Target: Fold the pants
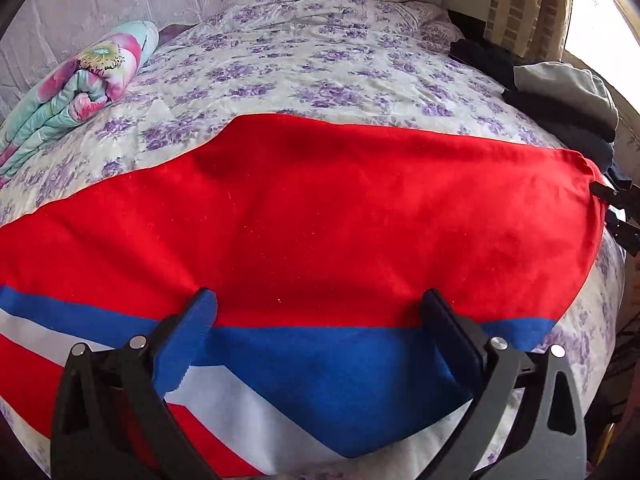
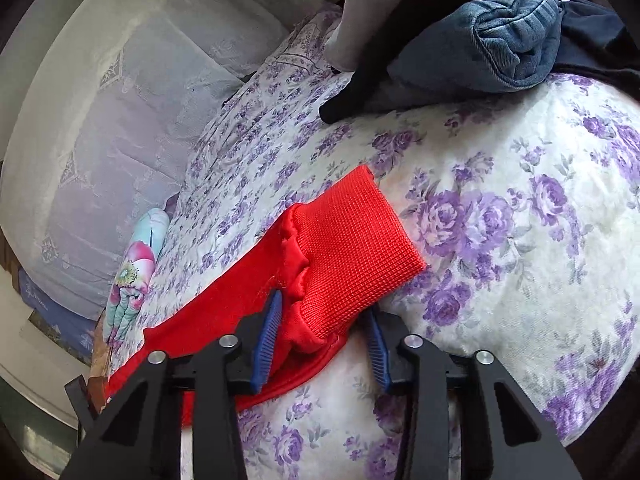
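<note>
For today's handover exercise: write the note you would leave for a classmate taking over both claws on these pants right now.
Left claw: open, over the blue band of the red pants, gripping nothing.
Right claw: open around the ribbed red cuff, not closed on it.
Pants lie spread flat across the floral bed.
Done: laid out; no finished fold visible.
Left: close on cuff, fold the pants over, then flatten them.

One pants (image 1: pixel 320 216), one blanket (image 1: pixel 80 88) (rolled).
</note>
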The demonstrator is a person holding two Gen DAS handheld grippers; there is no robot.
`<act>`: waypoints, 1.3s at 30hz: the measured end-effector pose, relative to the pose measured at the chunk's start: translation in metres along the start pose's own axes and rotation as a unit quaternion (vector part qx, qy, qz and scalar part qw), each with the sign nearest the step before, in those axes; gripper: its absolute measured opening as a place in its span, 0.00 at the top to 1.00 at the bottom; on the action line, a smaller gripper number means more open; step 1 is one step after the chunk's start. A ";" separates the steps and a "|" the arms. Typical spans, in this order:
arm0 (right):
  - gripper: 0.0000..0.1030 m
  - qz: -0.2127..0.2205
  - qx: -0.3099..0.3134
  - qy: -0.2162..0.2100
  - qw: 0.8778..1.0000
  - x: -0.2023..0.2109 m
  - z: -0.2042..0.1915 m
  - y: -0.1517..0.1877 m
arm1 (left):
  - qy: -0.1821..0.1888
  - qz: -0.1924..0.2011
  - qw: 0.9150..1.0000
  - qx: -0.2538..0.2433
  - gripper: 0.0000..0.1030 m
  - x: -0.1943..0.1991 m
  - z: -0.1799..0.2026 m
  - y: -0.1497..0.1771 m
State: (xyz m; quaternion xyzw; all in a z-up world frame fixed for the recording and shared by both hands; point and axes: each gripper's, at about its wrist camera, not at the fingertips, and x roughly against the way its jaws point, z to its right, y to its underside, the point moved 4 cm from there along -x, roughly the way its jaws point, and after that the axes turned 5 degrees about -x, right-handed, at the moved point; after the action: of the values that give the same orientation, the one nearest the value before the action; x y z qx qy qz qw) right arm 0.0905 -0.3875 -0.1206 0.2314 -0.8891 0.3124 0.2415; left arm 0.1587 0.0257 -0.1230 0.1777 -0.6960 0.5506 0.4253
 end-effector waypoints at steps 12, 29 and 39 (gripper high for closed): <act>0.81 0.070 0.119 0.047 0.989 0.023 -0.062 -0.002 | 0.018 0.069 0.996 0.058 0.04 0.054 -0.054 -0.010; 0.81 0.042 0.582 0.095 0.807 -0.070 -0.286 0.173 | 0.022 0.148 0.970 0.192 0.04 0.086 -0.169 0.039; 0.52 -0.052 0.672 0.108 0.731 -0.089 -0.277 0.238 | 0.049 0.158 0.964 0.206 0.04 0.089 -0.172 0.043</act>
State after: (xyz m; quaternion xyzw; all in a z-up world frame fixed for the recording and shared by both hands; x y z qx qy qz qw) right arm 0.1048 -0.0127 -0.0867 0.3436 -0.4020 0.8383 0.1329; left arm 0.1448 0.2171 -0.0738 0.1219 -0.5651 0.7503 0.3207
